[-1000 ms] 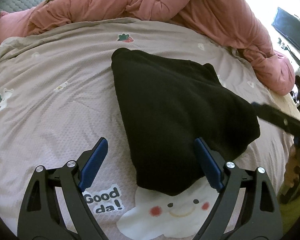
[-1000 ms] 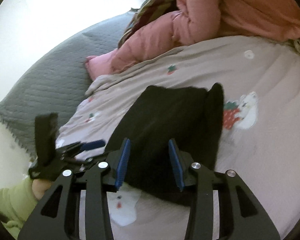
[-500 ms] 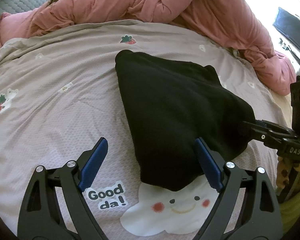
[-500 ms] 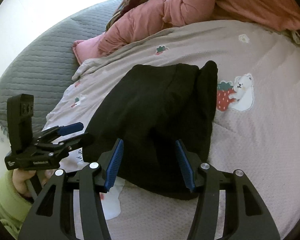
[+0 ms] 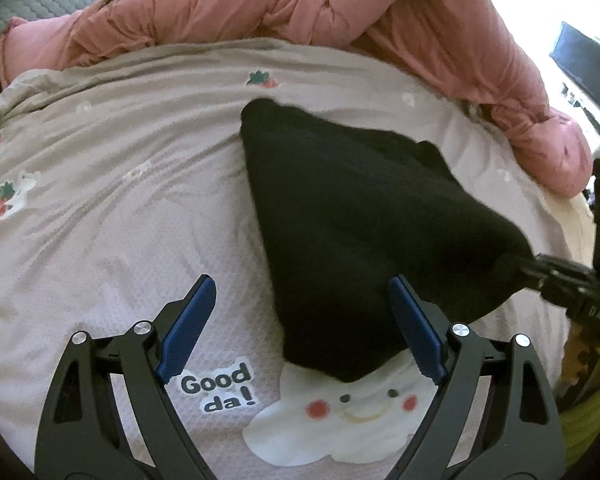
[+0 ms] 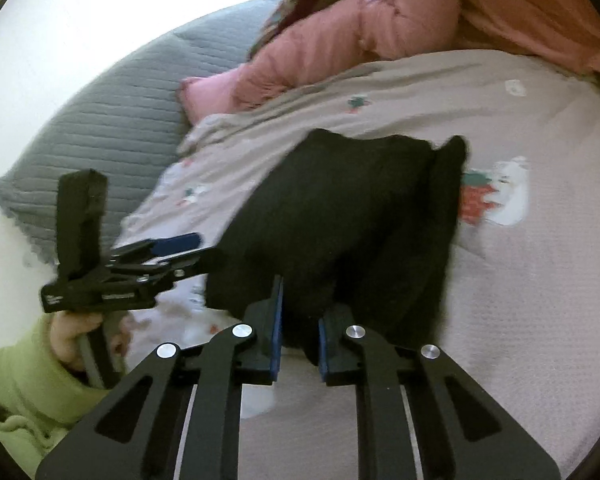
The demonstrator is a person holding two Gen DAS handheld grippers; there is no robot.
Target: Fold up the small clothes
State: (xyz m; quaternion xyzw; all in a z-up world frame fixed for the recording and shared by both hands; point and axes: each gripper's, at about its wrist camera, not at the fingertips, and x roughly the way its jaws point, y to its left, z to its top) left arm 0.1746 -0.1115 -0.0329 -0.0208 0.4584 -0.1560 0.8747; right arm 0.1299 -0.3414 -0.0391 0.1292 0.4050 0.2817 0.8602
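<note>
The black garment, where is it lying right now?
The black garment lies mid-bed on the printed sheet, below the pink duvet; its near edge covers the cloud print, and the right gripper is closing on its right corner.

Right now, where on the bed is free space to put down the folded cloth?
Free: the bedspread left of the black garment, up to the pink quilt. Also right of it, around the bear print. Crowded: the near edge, where both tongs work.
</note>
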